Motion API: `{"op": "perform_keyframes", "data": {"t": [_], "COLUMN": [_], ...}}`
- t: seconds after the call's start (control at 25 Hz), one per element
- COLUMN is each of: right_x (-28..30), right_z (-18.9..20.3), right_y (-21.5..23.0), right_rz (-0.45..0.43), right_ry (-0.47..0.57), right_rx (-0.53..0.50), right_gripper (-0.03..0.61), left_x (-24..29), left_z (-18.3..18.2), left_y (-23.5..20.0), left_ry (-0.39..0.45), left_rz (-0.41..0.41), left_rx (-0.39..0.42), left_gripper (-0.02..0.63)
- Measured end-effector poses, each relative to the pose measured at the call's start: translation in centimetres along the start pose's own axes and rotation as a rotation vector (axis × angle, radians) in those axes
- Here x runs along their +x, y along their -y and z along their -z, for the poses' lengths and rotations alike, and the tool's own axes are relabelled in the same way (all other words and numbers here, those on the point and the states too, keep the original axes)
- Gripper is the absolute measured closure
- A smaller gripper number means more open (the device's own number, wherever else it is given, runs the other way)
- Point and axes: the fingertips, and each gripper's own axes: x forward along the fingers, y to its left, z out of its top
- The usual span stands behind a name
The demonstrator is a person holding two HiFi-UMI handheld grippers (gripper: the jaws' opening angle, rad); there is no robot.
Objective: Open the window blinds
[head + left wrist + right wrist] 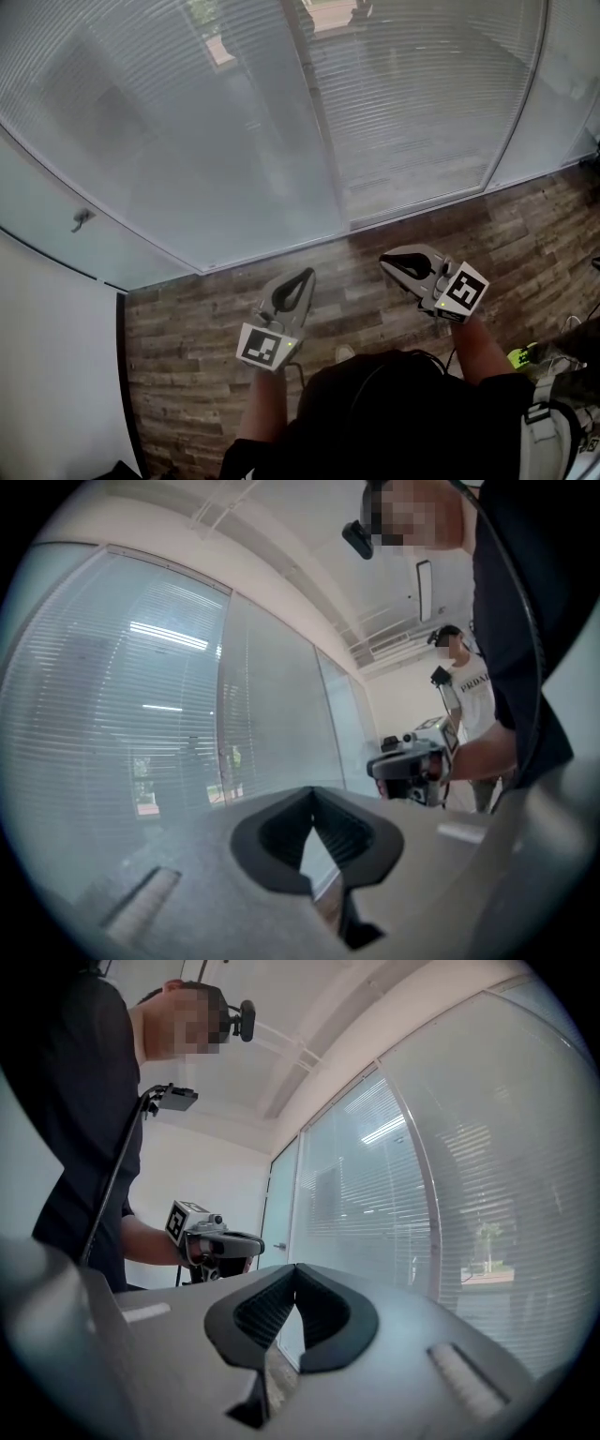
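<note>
Hanging closed behind the glass wall ahead, the blinds look light, thin-slatted and easily bent, so a cord or wand, none visible, seems the place to pinch, while the left gripper and right gripper hover pressed together, empty.

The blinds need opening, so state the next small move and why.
Probably carry the left gripper and right gripper closer to the white slatted window blinds: both are shut, empty, short of them, with no cord or wand in view.
</note>
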Motion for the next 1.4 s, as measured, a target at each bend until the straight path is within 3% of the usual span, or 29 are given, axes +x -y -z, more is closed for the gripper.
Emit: {"op": "perform_keyframes", "data": {"t": [0.64, 1.4], "right_x": [9.1, 9.8], "right_z": [0.3, 0.5], "right_y": [3.4, 4.5], "right_rz": [0.13, 0.199], "right_ry": [-0.032, -0.059], "right_rx": [-0.034, -0.05], "right_gripper": [0.574, 0.574], "left_x": [-0.2, 0.9], "left_z": [3.0, 4.3], "left_y": [-9.9, -11.6], "left_ry": [0.02, 0.027], "left_rz": [0.087, 0.134], "left_rx": [-0.04, -0.063], "left_gripper": [0.609, 0.609]}}
